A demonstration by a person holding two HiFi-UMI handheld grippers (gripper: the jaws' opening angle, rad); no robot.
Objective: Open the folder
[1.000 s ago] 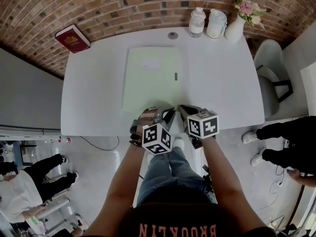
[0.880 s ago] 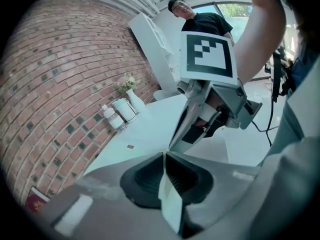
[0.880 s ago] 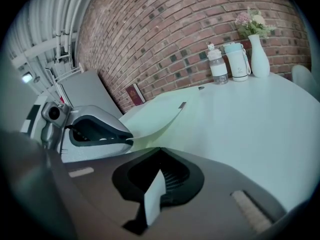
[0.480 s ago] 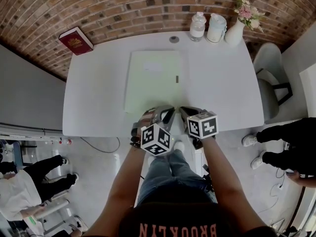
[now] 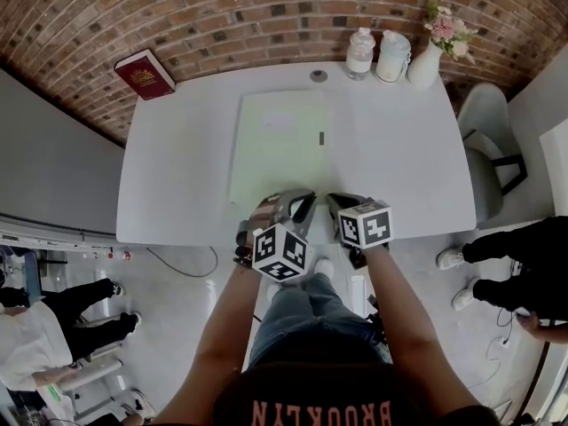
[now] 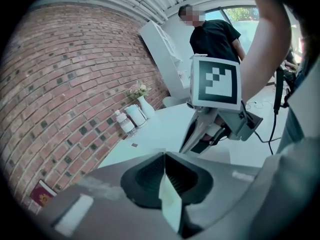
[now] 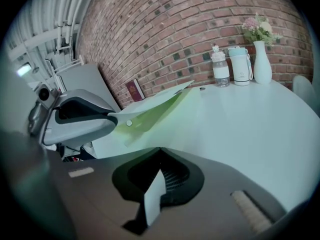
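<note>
Looking down: pale green folder on the white table, near edge meeting left gripper and right gripper. Left gripper view: clamped tight on the folder's edge. Right gripper view: pressed together, empty, beside the folder's raised corner.

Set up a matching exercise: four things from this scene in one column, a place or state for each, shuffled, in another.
1 red book
2 green folder
3 vase of flowers
4 left gripper

a far right corner of the table
b shut on the folder's lifted cover
c far left corner of the table
d middle of the table

Pairs: 1-c, 2-d, 3-a, 4-b
</note>
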